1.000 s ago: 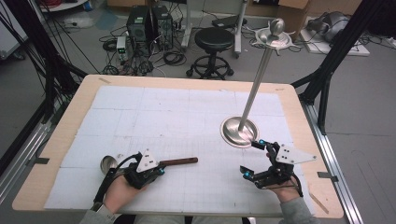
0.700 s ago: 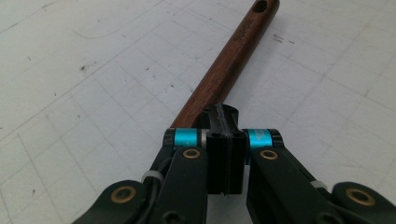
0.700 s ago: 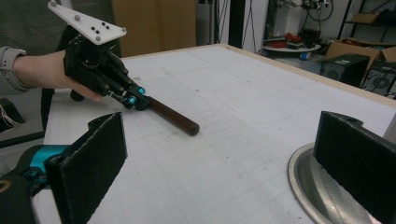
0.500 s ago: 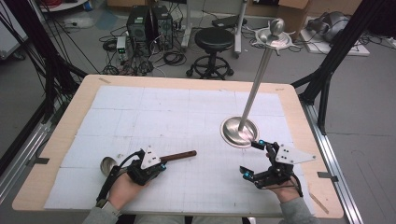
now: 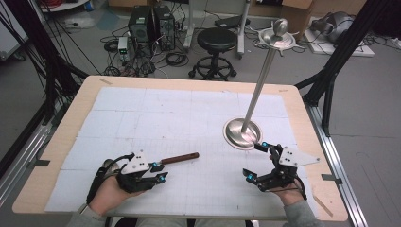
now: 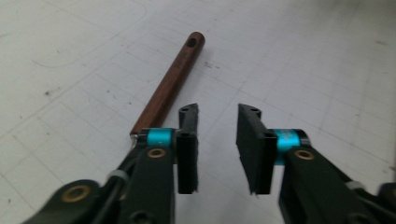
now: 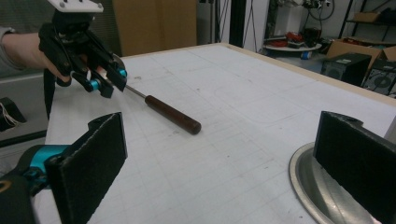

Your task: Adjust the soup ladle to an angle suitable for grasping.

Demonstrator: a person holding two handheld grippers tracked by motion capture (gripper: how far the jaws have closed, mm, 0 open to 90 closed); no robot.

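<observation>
Ladle (image 5: 177, 158) lies flat on table (image 5: 189, 101) – slim wooden handle, stiff, light, bowl end heavier. Left claw (image 6: 217, 135) just opened, empty beside handle; right claw (image 7: 224, 163) wide open – regrip mid-handle.

Smooth wooden handle (image 6: 169, 84), shiny metal stand (image 5: 242, 132)

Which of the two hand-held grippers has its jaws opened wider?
The right hand-held gripper, beside the round metal stand base: its jaws stand far apart. The left hand-held gripper, over the wooden-handled ladle, shows only a narrow gap.
</observation>
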